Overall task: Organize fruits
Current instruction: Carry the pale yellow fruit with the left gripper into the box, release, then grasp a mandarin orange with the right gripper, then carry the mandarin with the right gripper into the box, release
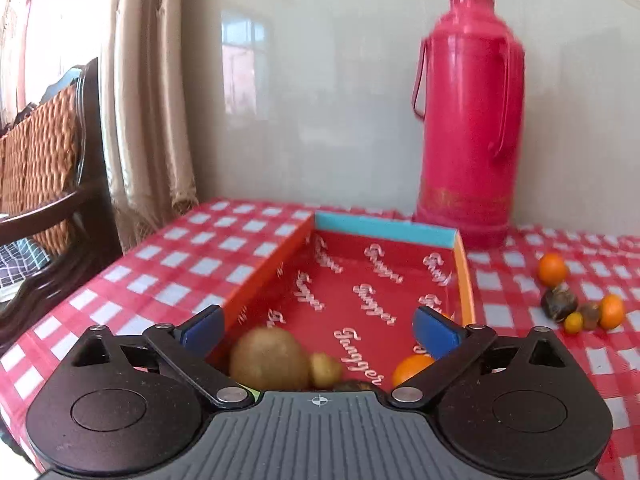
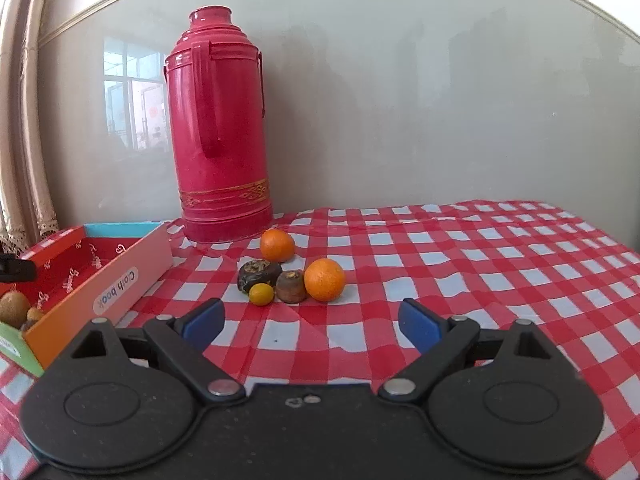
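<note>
left gripper (image 1: 320, 330) fingers spread wide over the near end of the red box (image 1: 462, 264), pinching nothing; kiwi (image 1: 269, 358) and an orange (image 1: 412, 368) lie inside. right gripper (image 2: 311, 322) spread, empty. loose fruit cluster (image 2: 294, 276) mid-table, red thermos (image 2: 220, 132) at the far edge.
</note>
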A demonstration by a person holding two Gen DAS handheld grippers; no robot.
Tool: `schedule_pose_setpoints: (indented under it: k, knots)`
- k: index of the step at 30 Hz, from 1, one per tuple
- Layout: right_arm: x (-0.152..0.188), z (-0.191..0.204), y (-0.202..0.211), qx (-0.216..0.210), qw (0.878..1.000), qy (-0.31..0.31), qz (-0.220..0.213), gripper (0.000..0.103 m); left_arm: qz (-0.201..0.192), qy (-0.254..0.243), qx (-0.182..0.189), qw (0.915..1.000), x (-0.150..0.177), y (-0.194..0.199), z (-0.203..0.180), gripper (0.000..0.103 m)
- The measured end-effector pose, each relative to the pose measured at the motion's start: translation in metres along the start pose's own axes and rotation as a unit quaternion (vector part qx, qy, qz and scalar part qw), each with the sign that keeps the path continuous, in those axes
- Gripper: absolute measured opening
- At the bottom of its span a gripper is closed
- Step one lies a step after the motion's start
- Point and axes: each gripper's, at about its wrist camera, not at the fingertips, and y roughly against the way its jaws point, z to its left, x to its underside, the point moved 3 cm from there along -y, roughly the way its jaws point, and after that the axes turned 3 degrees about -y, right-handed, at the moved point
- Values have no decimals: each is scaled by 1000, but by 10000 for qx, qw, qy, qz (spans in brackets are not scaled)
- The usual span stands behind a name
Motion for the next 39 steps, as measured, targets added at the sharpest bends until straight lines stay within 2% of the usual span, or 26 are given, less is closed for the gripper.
schedule_pose_setpoints:
  k: [6, 9, 11, 13, 18, 21, 25, 28, 32, 35, 39]
  knots:
    - [-12, -2, -24, -32, 9995, -204, 238, 74, -244, 229, -306, 9990, 13, 27, 44, 100]
    - [-16, -4, -40, 7, 9988, -290, 387, 61, -305, 423, -562, 9971, 26, 36, 69, 100]
    - [-20, -7, -53, 27, 9979, -407, 500, 58, -304, 544, -725, 9954, 32, 38, 81, 100]
    - [-23, -9, -66, 47, 9968, -513, 604, 46, -296, 687, -779, 9941, 34, 38, 92, 100]
    - [-25, -15, -89, 134, 9939, -794, 758, 45, -409, 881, -1086, 9893, 40, 41, 111, 101]
    - [-26, -16, -98, 120, 9923, -912, 824, 45, -397, 898, -1127, 9888, 43, 40, 117, 102]
    - [-25, -19, -110, 96, 9895, -1072, 965, 37, -405, 875, -1182, 9883, 45, 41, 120, 103]
    - [-25, -22, -110, 54, 9885, -1192, 925, 28, -408, 849, -1217, 9881, 46, 42, 121, 103]
    - [-24, -23, -108, 11, 9886, -1226, 871, 27, -414, 891, -1258, 9872, 46, 43, 124, 103]
    - [-29, -15, -97, 7, 9922, -1060, 655, 27, -408, 927, -1275, 9867, 47, 43, 127, 103]
    - [-41, 18, -75, -387, 9964, -643, 382, 27, -391, 973, -1354, 9852, 49, 45, 134, 103]
